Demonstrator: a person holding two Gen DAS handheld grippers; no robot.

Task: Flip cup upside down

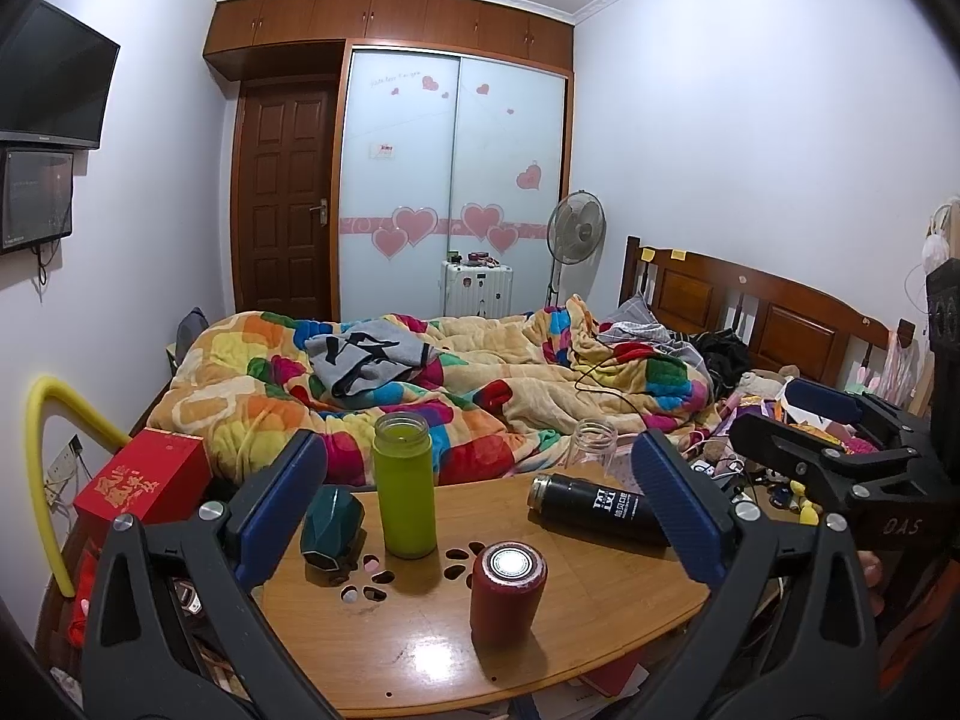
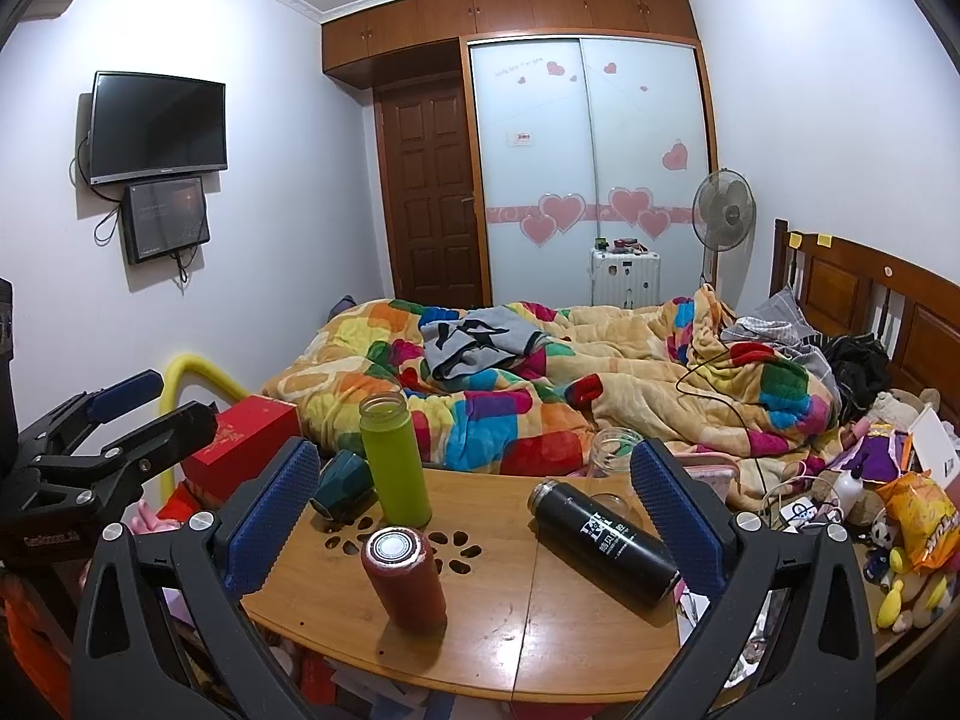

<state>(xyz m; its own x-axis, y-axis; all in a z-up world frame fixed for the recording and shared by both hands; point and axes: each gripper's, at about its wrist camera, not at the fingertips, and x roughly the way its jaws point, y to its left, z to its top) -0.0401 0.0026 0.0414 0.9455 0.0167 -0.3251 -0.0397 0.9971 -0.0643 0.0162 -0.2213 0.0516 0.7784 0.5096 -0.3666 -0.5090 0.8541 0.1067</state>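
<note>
A small wooden table (image 1: pixel 576 594) (image 2: pixel 540 630) holds several cups. A red cup (image 1: pixel 507 594) (image 2: pixel 405 576) stands near the front with its shiny base up. A green cup (image 1: pixel 403 486) (image 2: pixel 393 459) stands upright with its mouth open. A black cup (image 1: pixel 597 507) (image 2: pixel 603 540) lies on its side. A dark teal cup (image 1: pixel 331 525) (image 2: pixel 342 486) lies tilted at the left. A clear glass cup (image 1: pixel 593 444) (image 2: pixel 609 459) stands at the far edge. My left gripper (image 1: pixel 480 510) and right gripper (image 2: pixel 474 504) are both open and empty above the table's front.
A bed with a colourful quilt (image 1: pixel 420 378) lies right behind the table. A red box (image 1: pixel 144 480) and a yellow foam tube (image 1: pixel 42 450) are at the left. Toys, snack bags and cables (image 2: pixel 870 510) crowd the right side.
</note>
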